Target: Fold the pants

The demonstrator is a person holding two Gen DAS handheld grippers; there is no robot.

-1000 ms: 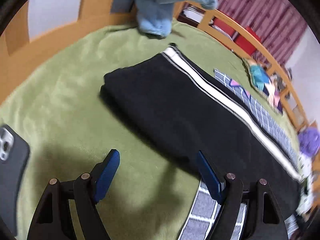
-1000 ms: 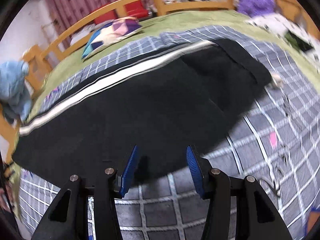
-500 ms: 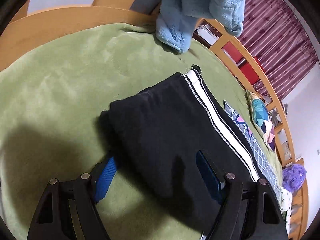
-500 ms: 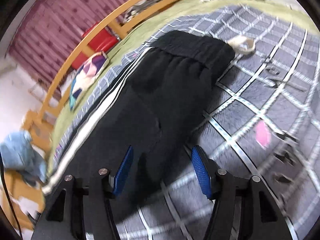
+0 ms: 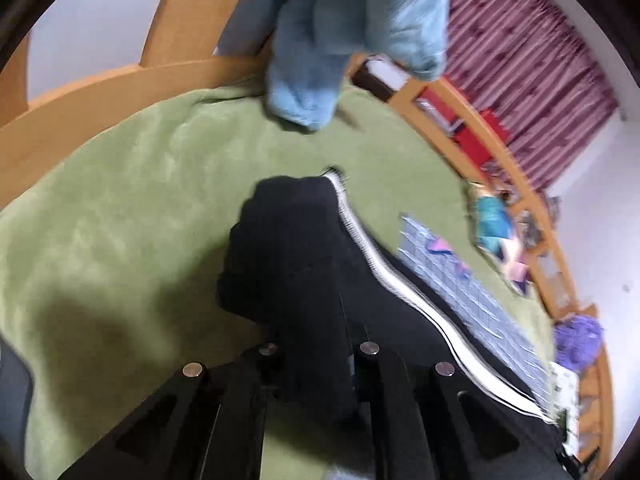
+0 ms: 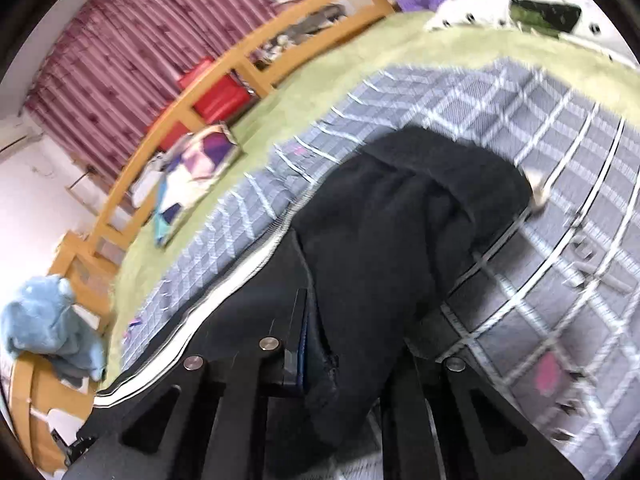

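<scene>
**Both grippers pinching the pants, ready for the fold**

The black pants (image 5: pixel 320 264) lie lengthwise on the bed, leg end on the green blanket (image 5: pixel 120 208), waist end on the grey checked sheet (image 6: pixel 540 128). The left hand-held gripper (image 5: pixel 316 364) is clamped down on the cuff end, fabric bunched up between its jaws. The right hand-held gripper (image 6: pixel 344 344) is pinched on the edge near the waistband (image 6: pixel 452 168), cloth swallowing the tips.

Handling-wise I'd guess soft, floppy knit, fairly light, not slippery. It'll sag between the two grip points, so holding both layers near the corners seems smart, or one layer will droop out.

Hard to see: both views are motion-blurred, the fingertips are buried in black fabric, and I can't tell if both layers are caught. The white side stripe (image 5: pixel 400 284) is the only real landmark. The middle of the pants is cut off.
</scene>
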